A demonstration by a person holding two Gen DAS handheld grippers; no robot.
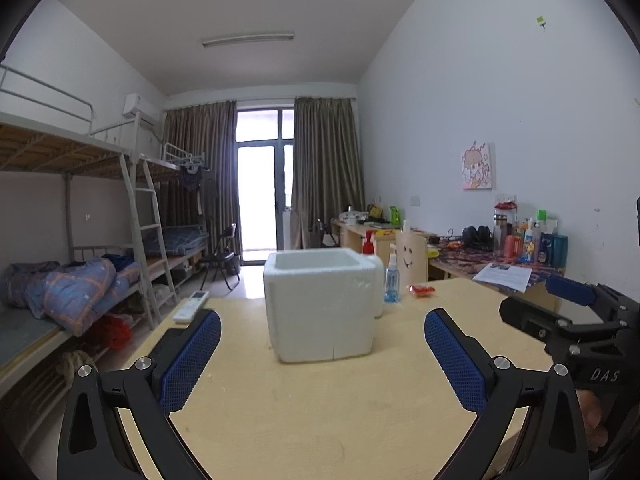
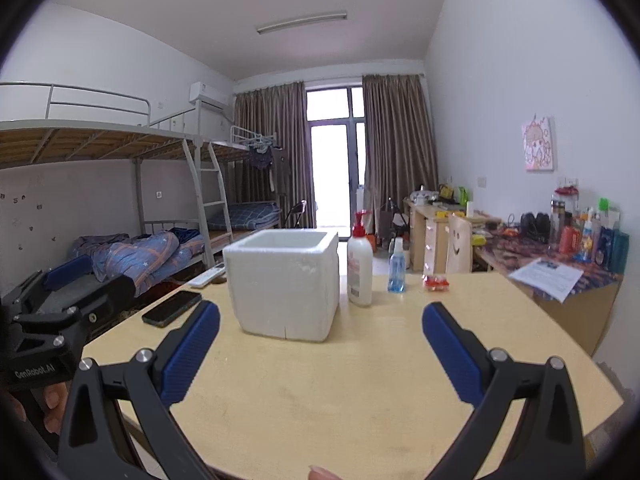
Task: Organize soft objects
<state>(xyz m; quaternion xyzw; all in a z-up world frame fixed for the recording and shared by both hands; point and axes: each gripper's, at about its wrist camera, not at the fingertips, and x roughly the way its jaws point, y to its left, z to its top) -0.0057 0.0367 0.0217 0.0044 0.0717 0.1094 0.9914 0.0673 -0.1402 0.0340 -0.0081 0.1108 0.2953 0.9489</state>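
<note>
A white foam box (image 1: 322, 304) (image 2: 284, 284), open at the top, stands in the middle of the light wooden table (image 1: 320, 412) (image 2: 320, 384). My left gripper (image 1: 322, 326) is open, its blue pads spread wide in front of the box, nothing between them. Open too is my right gripper (image 2: 320, 320), nearer the table's right side, empty. A small red soft packet (image 1: 421, 290) (image 2: 436, 283) lies at the table's far right. The right gripper's body shows in the left wrist view (image 1: 568, 320), and the left gripper's body in the right wrist view (image 2: 52, 320).
A white pump bottle (image 2: 360, 264) and a blue spray bottle (image 2: 396, 266) (image 1: 392, 280) stand right of the box. A black phone (image 2: 172, 307) and a remote (image 1: 191, 306) lie at the left. Bunk beds on the left, a cluttered desk (image 1: 500, 264) on the right.
</note>
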